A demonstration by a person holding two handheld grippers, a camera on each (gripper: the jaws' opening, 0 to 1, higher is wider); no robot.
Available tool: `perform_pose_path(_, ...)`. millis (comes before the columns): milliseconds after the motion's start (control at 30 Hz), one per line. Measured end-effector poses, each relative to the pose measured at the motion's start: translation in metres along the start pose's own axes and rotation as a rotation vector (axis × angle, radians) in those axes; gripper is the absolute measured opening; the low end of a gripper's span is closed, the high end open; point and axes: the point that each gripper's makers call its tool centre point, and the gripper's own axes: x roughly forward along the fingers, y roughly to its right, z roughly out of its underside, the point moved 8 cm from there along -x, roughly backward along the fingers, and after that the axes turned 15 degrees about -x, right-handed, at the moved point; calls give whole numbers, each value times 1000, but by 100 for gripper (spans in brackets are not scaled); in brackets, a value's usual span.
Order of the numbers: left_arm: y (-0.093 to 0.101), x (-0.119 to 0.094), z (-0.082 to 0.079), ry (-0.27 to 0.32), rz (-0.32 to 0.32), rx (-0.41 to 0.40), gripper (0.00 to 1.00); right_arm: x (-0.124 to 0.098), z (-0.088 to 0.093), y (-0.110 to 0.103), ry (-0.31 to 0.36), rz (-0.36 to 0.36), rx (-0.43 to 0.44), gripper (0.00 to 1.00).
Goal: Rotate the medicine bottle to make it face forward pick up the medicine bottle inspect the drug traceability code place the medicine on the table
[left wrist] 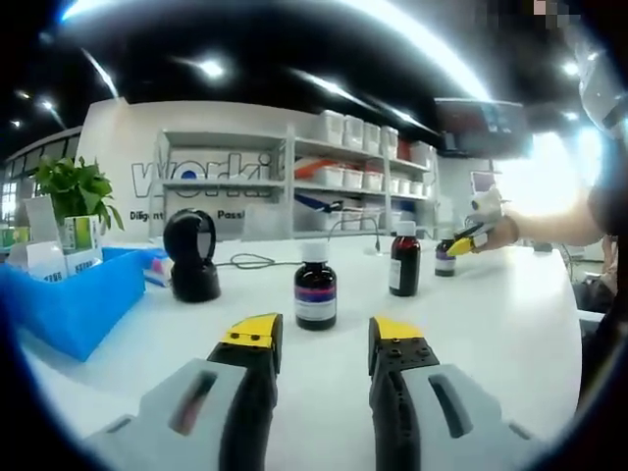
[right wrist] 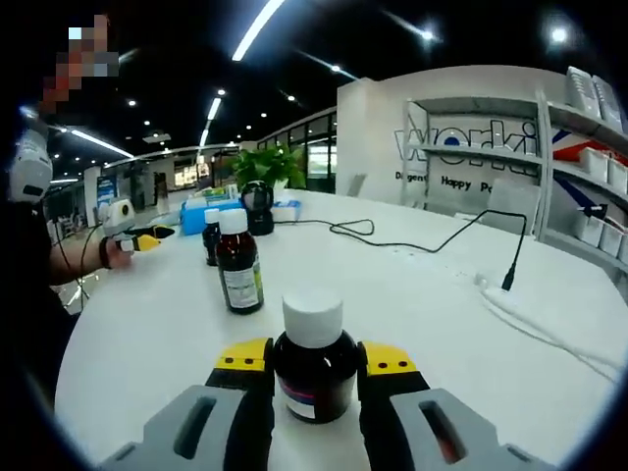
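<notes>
Standing between the yellow-tipped jaws of the right gripper (right wrist: 314,368), a brown medicine bottle (right wrist: 314,378) with a white cap sits on the white table (right wrist: 412,285); the jaws close against its sides. Its label print is too small to read. Beyond it stand a second bottle (right wrist: 238,263) and a third bottle (right wrist: 211,237). The left gripper (left wrist: 326,339) hovers with jaws apart, holding nothing. Wall lettering behind the shelves (left wrist: 334,177) is partly hidden, reading "worki".
</notes>
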Motion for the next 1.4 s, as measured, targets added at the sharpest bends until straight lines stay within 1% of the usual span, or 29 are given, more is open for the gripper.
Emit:
perform_pose_path(133,0,0,0,-1,-2,3,28,-1,-1,-5,-23,68,20,29)
perform_pose_path(267,0,0,0,0,-1,7,28,-2,-1,-10,-30,125,34,29)
perform_pose_path(400,0,-1,0,4,-5,11,28,-3,1,-13,-37,185,71,29)
perform_pose_path(567,-2,-2,-1,12,-26,8,28,-1,-1,-19,-50,247,100,28)
perform_pose_path(767,-1,-1,0,1,-17,16,28,0,-1,-23,-57,309,141,29)
perform_pose_path(800,-1,-1,0,2,-16,17,28,0,-1,-24,-62,328,148,29)
perform_pose_path(900,-1,0,0,5,-16,16,28,2,-4,-32,-92,414,209,29)
perform_pose_path(967,-1,0,0,8,-13,16,28,4,-5,-36,-104,463,199,29)
perform_pose_path(1067,-1,0,0,8,-8,16,27,6,-2,-36,-103,487,194,29)
perform_pose_path(1133,-1,0,0,7,-2,14,27,5,-3,-37,-101,495,198,29)
perform_pose_path(1400,1,1,0,9,17,13,27,6,-1,-35,-104,494,208,29)
